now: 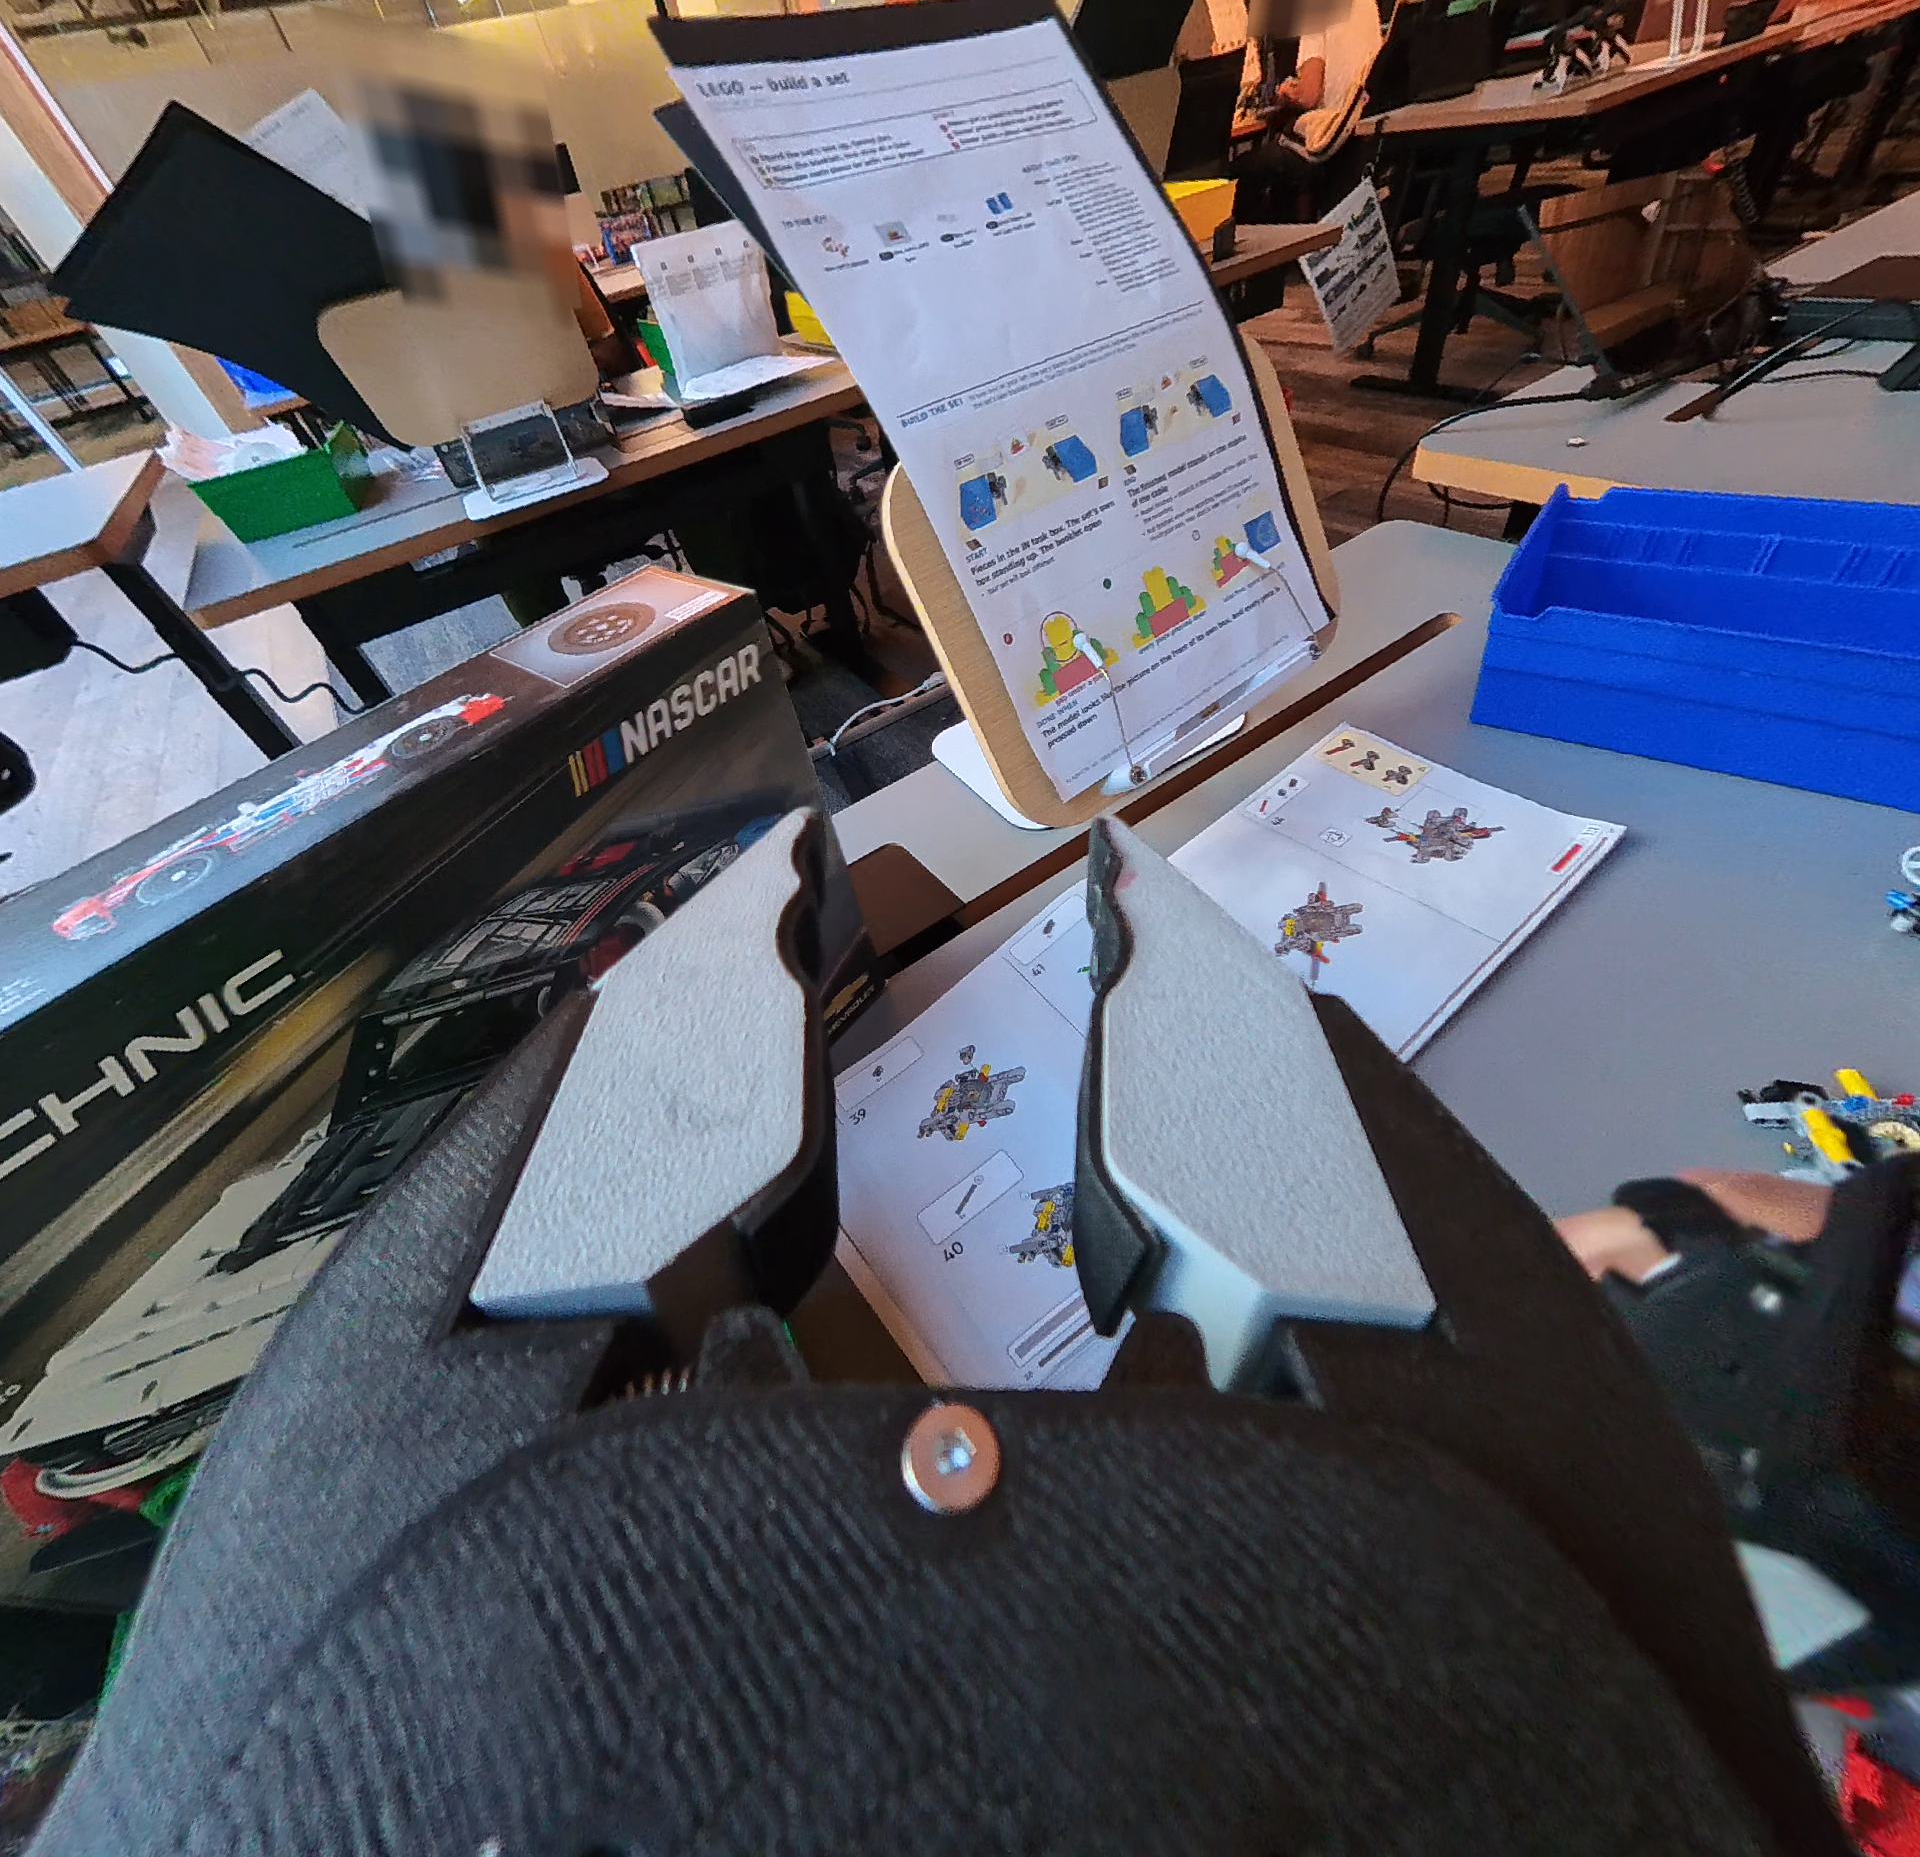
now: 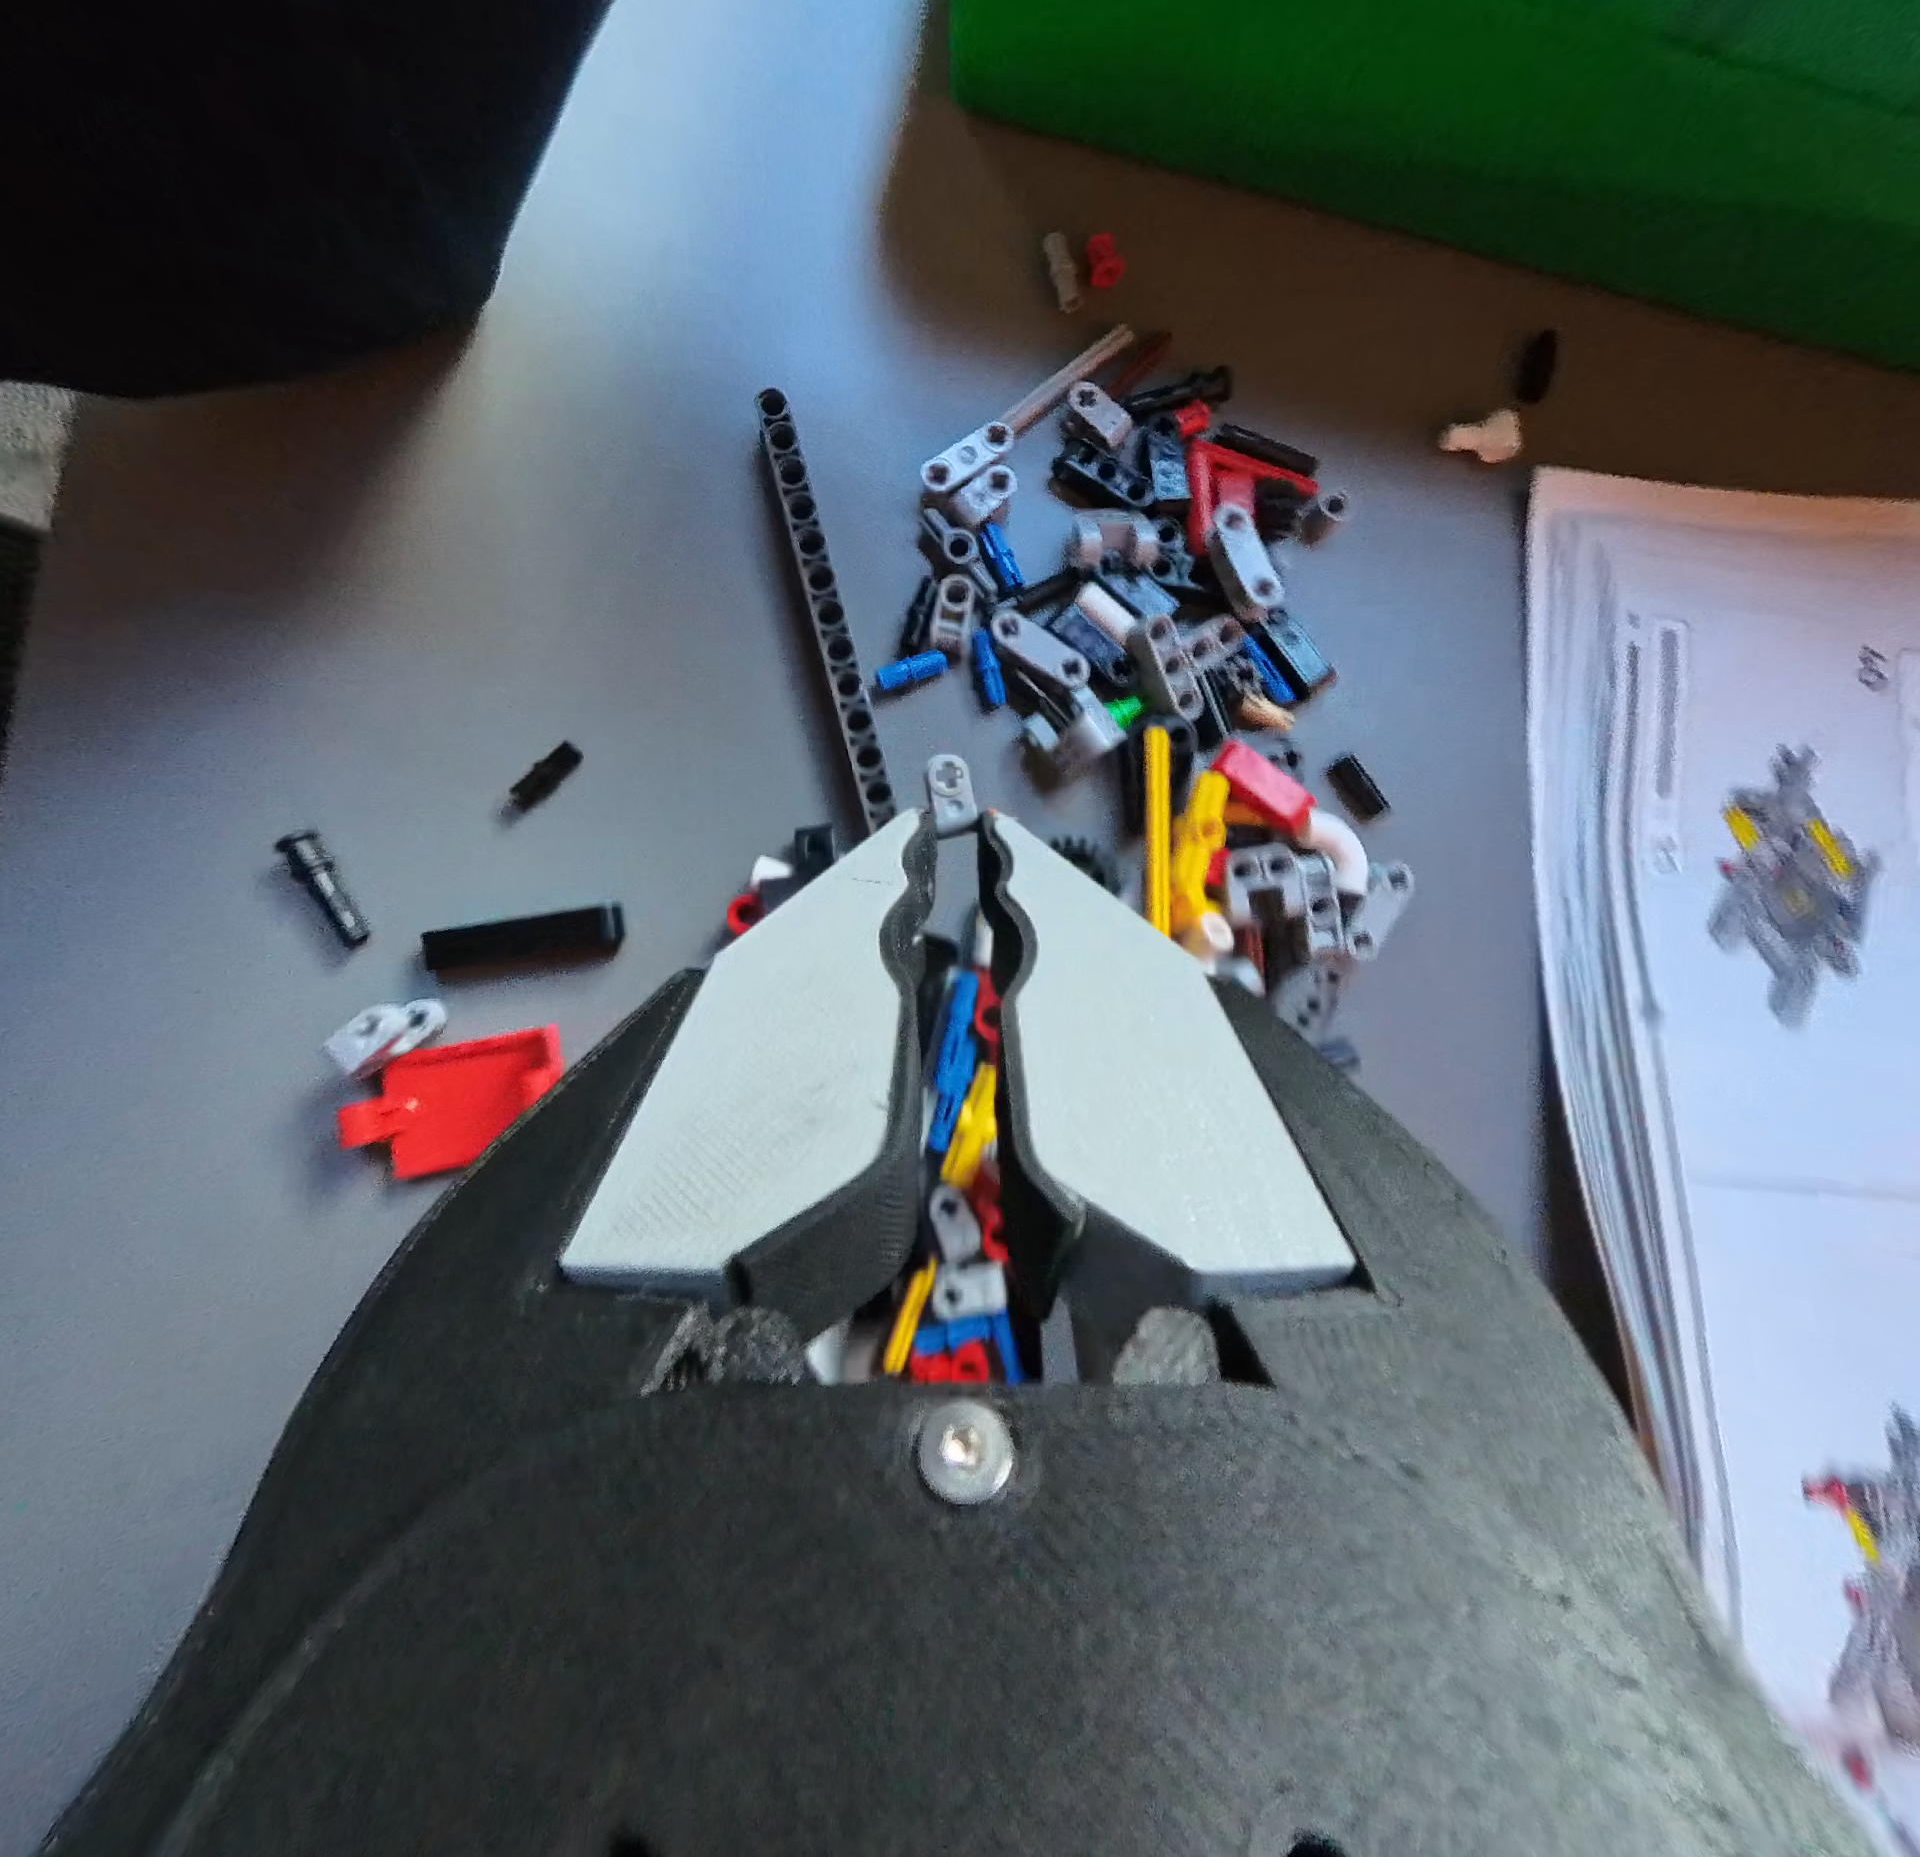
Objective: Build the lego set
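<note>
Left wrist view — the left gripper (image 1: pixel 951 872) hangs above the grey table (image 1: pixel 1662 976) with its jaws wide apart and nothing between the pads; it grips nothing. Below the gap lies an open instruction booklet (image 1: pixel 1382 903), flat on the table. Just to the gripper's left stands a dark set box (image 1: pixel 364 872) with a race car printed on it. Beyond the fingertips a printed sheet (image 1: pixel 987 353) is propped on a wooden stand (image 1: pixel 914 602). A blue tray (image 1: pixel 1704 654) sits at the far right, and a partly built grey and yellow assembly (image 1: pixel 1834 1121) lies at the right edge, near a person's hand (image 1: pixel 1704 1210).

Right wrist view — the right gripper (image 2: pixel 954 820) points down at the table (image 2: pixel 312 612) with its jaws nearly together. A small light grey connector piece (image 2: pixel 950 789) sticks out from the fingertips, pinched at its lower end; the picture is somewhat blurred, but the pads look pressed on it. Ahead and to the right lies a pile of loose parts (image 2: pixel 1143 612). A long grey holed beam (image 2: pixel 821 602) lies just left of the pile, a black bar (image 2: pixel 520 937) and a red flat panel (image 2: pixel 457 1095) further left. A green bin (image 2: pixel 1455 93) lies beyond, the booklet's pages (image 2: pixel 1766 976) at right.
</note>
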Demonstrator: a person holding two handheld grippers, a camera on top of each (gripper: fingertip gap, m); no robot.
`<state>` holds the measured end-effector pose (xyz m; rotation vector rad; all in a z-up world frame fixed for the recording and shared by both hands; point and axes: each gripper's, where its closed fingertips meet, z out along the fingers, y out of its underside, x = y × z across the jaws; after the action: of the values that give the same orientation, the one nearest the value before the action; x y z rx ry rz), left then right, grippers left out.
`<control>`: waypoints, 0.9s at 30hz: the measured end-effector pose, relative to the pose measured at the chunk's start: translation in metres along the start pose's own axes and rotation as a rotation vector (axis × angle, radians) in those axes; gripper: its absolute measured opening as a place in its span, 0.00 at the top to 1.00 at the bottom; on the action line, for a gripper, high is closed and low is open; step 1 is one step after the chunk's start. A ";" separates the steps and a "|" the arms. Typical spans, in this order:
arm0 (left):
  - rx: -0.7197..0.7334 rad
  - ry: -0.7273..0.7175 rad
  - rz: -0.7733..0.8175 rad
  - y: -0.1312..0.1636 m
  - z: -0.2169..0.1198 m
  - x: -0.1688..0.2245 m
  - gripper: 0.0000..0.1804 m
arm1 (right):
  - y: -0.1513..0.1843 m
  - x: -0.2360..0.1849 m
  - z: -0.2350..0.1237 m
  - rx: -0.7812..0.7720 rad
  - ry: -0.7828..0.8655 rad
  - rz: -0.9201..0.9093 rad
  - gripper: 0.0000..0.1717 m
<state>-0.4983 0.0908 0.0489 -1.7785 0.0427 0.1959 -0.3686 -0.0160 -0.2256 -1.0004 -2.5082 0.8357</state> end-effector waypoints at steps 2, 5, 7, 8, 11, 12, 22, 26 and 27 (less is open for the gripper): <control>-0.003 0.007 -0.018 0.002 0.002 -0.002 0.73 | 0.007 0.004 -0.023 0.037 0.037 0.053 0.97; -0.029 -0.001 -0.018 0.008 0.006 -0.004 0.73 | 0.033 0.011 -0.059 0.062 0.124 0.145 0.97; -0.048 -0.010 -0.016 0.012 0.009 -0.006 0.72 | 0.055 0.005 -0.081 0.060 0.139 0.231 0.97; -0.054 -0.010 -0.017 0.013 0.011 -0.005 0.72 | 0.063 -0.001 -0.091 0.074 0.142 0.258 0.97; -0.078 -0.011 -0.011 0.018 0.019 -0.003 0.72 | 0.093 -0.020 -0.113 0.079 0.162 0.323 0.97; -0.092 -0.012 -0.006 0.021 0.023 -0.002 0.73 | 0.103 -0.025 -0.118 0.076 0.170 0.336 0.97; -0.273 -0.067 -0.014 0.068 0.054 -0.021 0.71 | 0.141 -0.033 -0.143 0.213 0.300 0.334 0.97; -0.308 -0.036 -0.005 0.076 0.066 -0.013 0.71 | 0.136 -0.034 -0.138 0.288 0.296 0.306 0.97; -0.321 -0.031 -0.002 0.079 0.068 -0.011 0.71 | 0.131 -0.036 -0.136 0.308 0.285 0.296 0.97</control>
<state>-0.5274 0.1388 -0.0395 -2.0943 -0.0136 0.2397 -0.2095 0.0897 -0.2038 -1.2929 -1.9511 1.0418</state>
